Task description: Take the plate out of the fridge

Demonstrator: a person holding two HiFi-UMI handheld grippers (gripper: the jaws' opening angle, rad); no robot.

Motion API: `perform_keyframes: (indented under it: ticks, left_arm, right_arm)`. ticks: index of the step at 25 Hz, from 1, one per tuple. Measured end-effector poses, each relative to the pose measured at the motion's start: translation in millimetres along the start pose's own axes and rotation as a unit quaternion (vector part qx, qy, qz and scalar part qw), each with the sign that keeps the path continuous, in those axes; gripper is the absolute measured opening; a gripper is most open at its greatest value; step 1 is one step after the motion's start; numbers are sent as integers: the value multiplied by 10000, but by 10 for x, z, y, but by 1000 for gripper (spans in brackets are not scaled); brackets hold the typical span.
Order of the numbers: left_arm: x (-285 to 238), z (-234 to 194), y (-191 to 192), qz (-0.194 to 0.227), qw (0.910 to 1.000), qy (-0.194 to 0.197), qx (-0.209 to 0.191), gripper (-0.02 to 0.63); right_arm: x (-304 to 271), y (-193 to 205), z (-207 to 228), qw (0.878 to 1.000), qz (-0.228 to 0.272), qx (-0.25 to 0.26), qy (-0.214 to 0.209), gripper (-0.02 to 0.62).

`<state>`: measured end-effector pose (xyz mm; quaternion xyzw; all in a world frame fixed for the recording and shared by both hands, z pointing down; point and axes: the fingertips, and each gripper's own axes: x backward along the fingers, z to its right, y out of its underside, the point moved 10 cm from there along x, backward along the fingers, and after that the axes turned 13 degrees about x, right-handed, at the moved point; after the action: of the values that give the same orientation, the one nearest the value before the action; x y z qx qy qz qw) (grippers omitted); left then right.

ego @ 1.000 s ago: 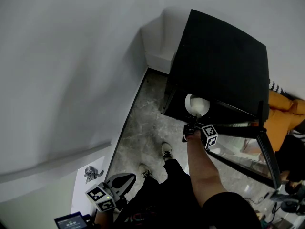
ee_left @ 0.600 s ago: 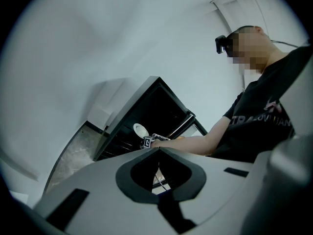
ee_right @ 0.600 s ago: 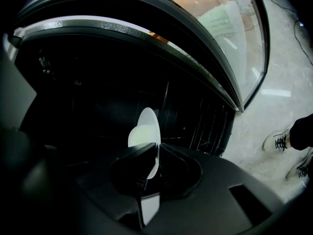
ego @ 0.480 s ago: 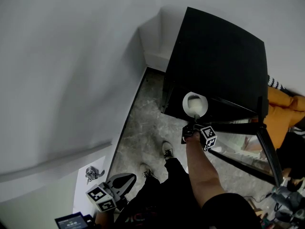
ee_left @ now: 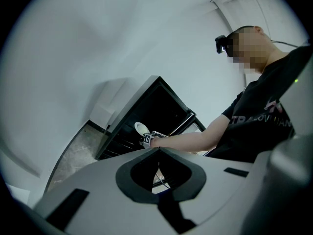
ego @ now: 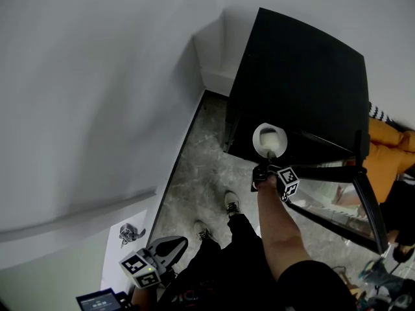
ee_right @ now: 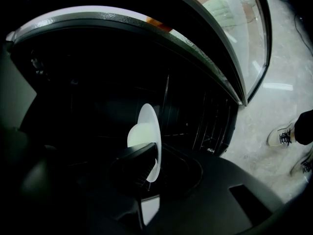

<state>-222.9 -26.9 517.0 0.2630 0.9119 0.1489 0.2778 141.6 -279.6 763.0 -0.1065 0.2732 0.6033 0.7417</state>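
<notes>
A white plate hangs on edge just in front of the black fridge and its dark opening. My right gripper is shut on the plate's lower rim. In the right gripper view the plate stands upright between the jaws of the right gripper, with the fridge's wire shelves behind it. My left gripper stays low at the left, far from the fridge. Its jaws meet at the tips with nothing between them in the left gripper view, where the plate shows small ahead.
The fridge's glass door stands open to the right of my arm. A person in orange is beyond it. A white wall runs along the left, with a white boxed corner behind. My shoes stand on grey stone floor.
The plate now shows as a full disc in front of the fridge's edge, where a second ago its top was cut off. The left gripper has kept still.
</notes>
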Motion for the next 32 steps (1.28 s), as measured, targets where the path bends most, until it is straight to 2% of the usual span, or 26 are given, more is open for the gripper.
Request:
perform_keyframes:
  ticks: [10,14,23,27,32]
  left_arm:
    - [58,42,56,-50,9994,231,-268,5]
    - [71,-2,33,-89,9976,434,-534,5]
    - [245,-37,157,-186,9904,977,-955,6]
    - [225,-13,182,-332,9846,1263,-1158,5]
    - [221,18,237,-372,9780,1577,-1313,5]
  right_arm:
    - [380,-2,-140,9973,-264,383,-561,17]
    - [599,-33,-236,9930,-313,550,-1002,17]
    - [1502,41,-324,9844,-602,844,-1423,15]
    - [2018,64,-724,9841,-572,583,-1576,15]
    - [2502,-40,-1191,9777,-407,747,-1921,15]
